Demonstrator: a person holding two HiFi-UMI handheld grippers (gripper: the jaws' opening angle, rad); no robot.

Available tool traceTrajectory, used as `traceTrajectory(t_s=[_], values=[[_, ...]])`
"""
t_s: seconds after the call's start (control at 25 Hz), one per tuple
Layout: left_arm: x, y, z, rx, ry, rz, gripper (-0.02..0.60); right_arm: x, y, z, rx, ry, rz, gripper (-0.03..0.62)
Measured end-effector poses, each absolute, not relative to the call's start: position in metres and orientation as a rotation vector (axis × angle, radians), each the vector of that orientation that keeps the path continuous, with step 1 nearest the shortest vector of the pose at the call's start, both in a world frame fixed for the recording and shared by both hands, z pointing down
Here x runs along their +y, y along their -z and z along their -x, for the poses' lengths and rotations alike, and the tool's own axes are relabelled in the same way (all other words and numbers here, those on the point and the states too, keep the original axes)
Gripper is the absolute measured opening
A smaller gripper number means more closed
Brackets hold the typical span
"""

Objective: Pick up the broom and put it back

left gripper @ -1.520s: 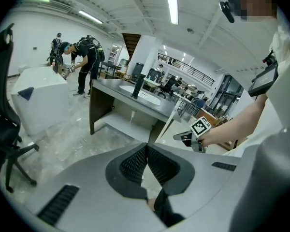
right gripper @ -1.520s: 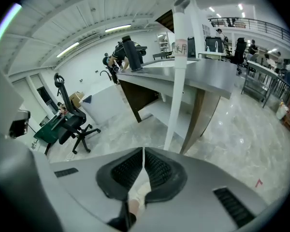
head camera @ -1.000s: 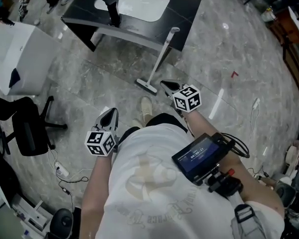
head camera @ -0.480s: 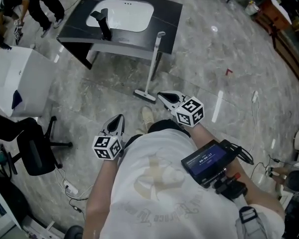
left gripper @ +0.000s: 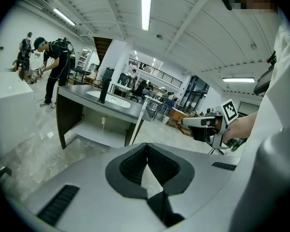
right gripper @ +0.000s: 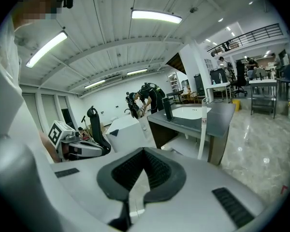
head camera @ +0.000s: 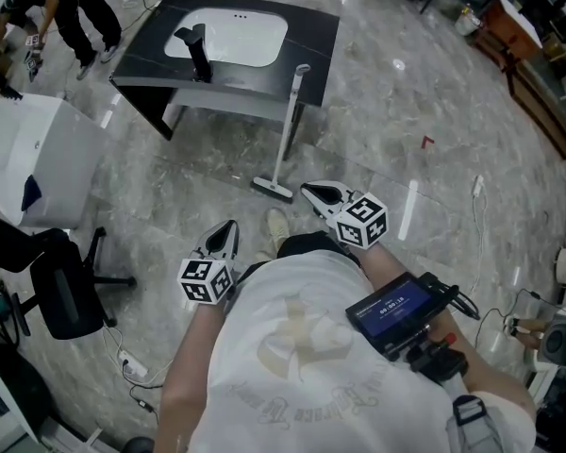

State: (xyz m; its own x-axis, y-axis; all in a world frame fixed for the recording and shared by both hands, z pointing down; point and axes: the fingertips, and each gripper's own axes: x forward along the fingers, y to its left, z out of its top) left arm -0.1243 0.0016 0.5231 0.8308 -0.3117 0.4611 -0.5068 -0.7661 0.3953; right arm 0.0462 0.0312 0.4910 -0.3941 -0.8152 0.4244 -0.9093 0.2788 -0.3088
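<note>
Now: broom (head camera: 288, 125) unmoved, propped against desk (head camera: 316, 43); our left gripper (head camera: 228, 226) and right gripper (head camera: 309, 191), both clenched empty, hang clear of it; we judge it returned.

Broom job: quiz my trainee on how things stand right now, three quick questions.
1. True or false: the broom is lying flat.
2. The right gripper holds: A the broom, B nothing, C a cup.
3. Which is nearer the broom's head, the left gripper or the right gripper?
Key: 1 false, it stands leaning on the sink table. 2 B, jaws shut and empty. 3 right.
</note>
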Motion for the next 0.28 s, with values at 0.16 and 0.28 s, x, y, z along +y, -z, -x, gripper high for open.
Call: traceTrajectory(t_s=[0.16,0.28], values=[[0.005,-0.521,0.127,-0.593,-0.507,-2.498,0.012,0.033,-0.488,-0.039,-2.367,-0.76,-1.611,0.017],[0.009,-0.519,0.129,-0.589,-0.505,-2.501,0.012,0.038,-0.487,-0.034,-2.369,-0.76,-1.609,0.017]])
